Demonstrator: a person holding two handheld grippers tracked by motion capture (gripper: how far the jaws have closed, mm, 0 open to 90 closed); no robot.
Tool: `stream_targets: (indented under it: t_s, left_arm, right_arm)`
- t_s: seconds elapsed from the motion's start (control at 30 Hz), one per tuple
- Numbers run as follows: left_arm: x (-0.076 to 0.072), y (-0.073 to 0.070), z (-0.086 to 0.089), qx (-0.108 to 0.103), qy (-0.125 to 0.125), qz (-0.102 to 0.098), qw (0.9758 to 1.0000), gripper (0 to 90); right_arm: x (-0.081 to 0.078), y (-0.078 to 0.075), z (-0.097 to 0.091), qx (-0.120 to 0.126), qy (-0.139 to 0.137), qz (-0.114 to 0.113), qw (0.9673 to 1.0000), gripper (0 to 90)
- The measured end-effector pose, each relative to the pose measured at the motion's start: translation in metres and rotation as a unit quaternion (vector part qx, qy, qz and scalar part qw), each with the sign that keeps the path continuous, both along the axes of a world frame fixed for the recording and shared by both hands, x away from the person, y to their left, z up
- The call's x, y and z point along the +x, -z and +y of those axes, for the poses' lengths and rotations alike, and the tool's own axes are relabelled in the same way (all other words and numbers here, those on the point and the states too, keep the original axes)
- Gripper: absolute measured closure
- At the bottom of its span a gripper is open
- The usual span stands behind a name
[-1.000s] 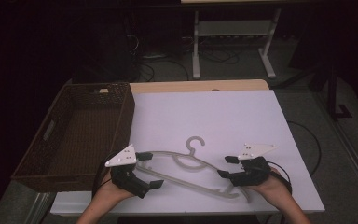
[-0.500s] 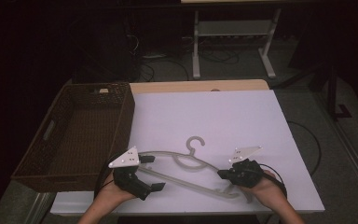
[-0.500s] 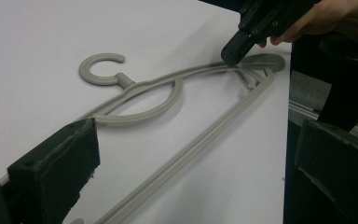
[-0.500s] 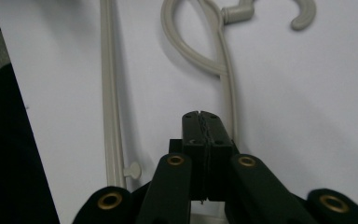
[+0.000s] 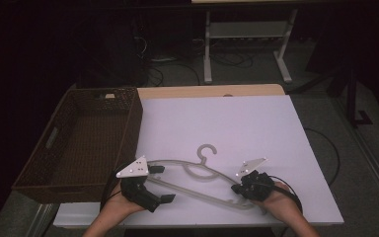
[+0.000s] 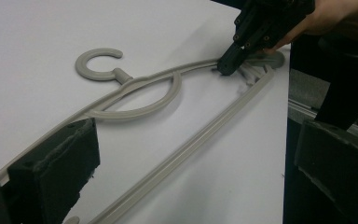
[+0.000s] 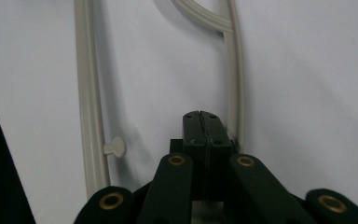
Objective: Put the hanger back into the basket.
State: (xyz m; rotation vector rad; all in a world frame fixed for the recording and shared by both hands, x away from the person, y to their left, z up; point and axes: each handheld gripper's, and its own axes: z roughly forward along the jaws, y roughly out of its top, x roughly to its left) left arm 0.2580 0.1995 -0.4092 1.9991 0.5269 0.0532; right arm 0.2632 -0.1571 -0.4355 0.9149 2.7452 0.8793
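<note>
White table [image 5: 237, 123], wicker basket [image 5: 86, 140] left, grey hanger [image 5: 197, 177] between 2 grippers.

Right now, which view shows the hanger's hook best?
The left gripper view: the hook of the grey hanger lies large and unobstructed on the white table. The high view shows the hook small, but places it between both grippers. The right gripper view shows bars, no hook.

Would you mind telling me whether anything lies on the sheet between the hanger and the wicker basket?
Nothing visible does. The hanger lies flat on the white sheet, and the strip between its left end and the basket holds just the left gripper, open around that end.
</note>
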Motion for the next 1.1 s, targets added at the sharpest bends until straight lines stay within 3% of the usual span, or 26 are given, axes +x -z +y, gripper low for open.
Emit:
stream_targets:
  t_s: [0.2,0.5,0.73,0.77,1.1]
  left_arm:
    - [0.0,-0.001,0.0,0.001,0.002,-0.001,1.0,0.0]
    - [0.0,0.0,-0.001,-0.001,0.002,0.0,1.0,0.0]
    - [0.0,0.0,-0.002,-0.002,0.004,0.002,1.0,0.0]
    - [0.0,0.0,-0.002,-0.002,0.004,0.002,1.0,0.0]
    - [0.001,0.0,-0.002,0.002,0.009,0.001,1.0,0.0]
  right_arm:
    - [0.002,-0.001,-0.004,-0.016,0.016,-0.011,0.9997,89.5]
    - [0.02,-0.002,-0.025,-0.041,0.06,-0.022,0.9971,89.5]
    - [0.044,-0.003,-0.042,-0.058,0.099,-0.039,0.9926,89.6]
    - [0.051,-0.004,-0.048,-0.055,0.116,-0.038,0.991,89.6]
    - [0.08,-0.004,-0.07,-0.049,0.146,-0.052,0.9866,89.6]
